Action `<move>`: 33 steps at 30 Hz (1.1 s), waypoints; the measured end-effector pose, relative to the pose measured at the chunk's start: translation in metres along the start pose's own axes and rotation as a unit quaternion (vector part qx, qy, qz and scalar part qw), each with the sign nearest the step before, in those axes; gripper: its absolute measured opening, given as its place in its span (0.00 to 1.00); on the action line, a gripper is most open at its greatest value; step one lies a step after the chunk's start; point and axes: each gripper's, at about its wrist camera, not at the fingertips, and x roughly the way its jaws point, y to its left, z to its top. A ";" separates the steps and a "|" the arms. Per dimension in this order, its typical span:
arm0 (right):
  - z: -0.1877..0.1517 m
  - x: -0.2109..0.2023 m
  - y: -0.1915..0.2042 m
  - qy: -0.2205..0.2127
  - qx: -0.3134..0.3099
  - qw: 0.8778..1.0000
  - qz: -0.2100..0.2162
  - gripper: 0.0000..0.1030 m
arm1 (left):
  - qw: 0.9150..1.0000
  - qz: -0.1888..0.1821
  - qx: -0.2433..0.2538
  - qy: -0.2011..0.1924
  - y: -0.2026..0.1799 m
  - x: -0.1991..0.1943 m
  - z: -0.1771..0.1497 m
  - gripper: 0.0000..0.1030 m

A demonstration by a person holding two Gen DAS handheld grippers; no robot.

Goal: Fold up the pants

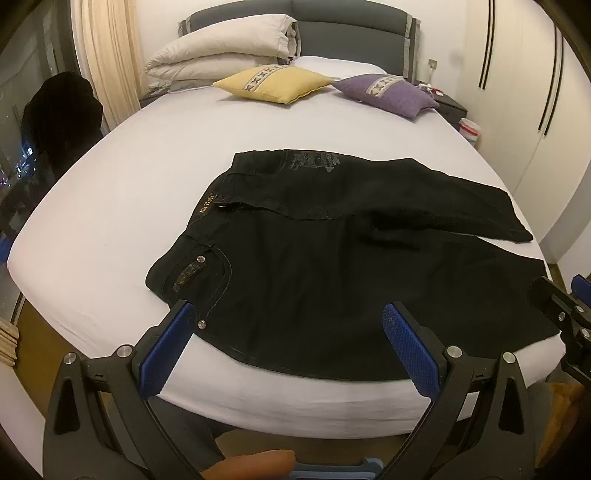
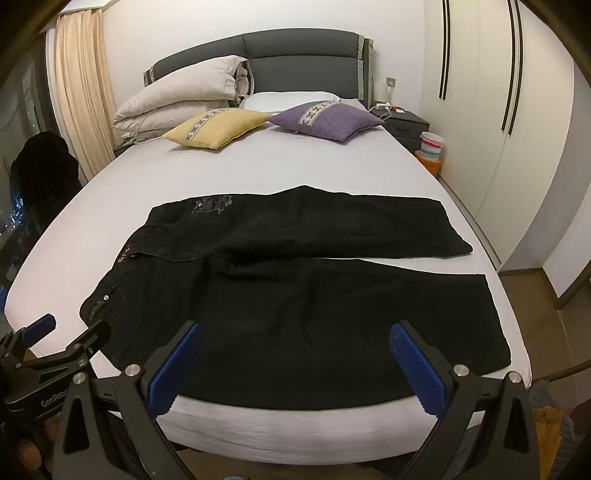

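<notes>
- Black pants (image 1: 314, 258) spread flat on a white bed (image 1: 110, 206), near the foot edge, waistband toward the left, both legs running toward the right.
- Far leg lying a little apart from the near leg at the hems, a sliver of sheet visible between them in the right wrist view.
- Left gripper (image 1: 284, 314) hovering above the near edge of the pants by the pocket rivets, jaws spread wide, nothing between the blue pads.
- Right gripper (image 2: 295, 336) hovering over the near leg, jaws likewise spread wide and empty, touching no fabric.
- Further up the bed: yellow cushion (image 1: 273, 84) beside purple cushion (image 1: 384, 92), folded pale duvet (image 1: 221, 48) against a dark headboard (image 1: 351, 33).
- White wardrobe (image 2: 498, 110) along the right wall, cream curtain (image 2: 83, 92) at left.
</notes>
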 end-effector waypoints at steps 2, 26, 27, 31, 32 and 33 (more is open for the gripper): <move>0.000 0.000 0.000 0.001 0.000 1.000 0.000 1.00 | 1.000 0.000 0.001 -0.002 0.000 0.000 0.000 1.00; 0.000 0.000 0.000 -0.002 -0.002 1.000 -0.003 1.00 | 1.000 0.001 0.004 -0.003 0.002 0.002 -0.001 1.00; 0.000 0.000 0.000 -0.001 -0.002 1.000 -0.003 1.00 | 1.000 0.001 0.003 -0.003 0.001 0.002 -0.001 1.00; 0.000 0.000 0.001 -0.001 -0.002 1.000 -0.003 1.00 | 1.000 0.001 0.004 -0.003 0.001 0.002 -0.001 1.00; 0.000 0.000 0.001 -0.001 -0.002 1.000 -0.003 1.00 | 1.000 0.001 0.003 -0.003 0.001 0.002 -0.001 1.00; 0.000 0.000 0.001 -0.001 -0.002 1.000 -0.003 1.00 | 1.000 0.001 0.003 -0.003 0.001 0.002 -0.001 1.00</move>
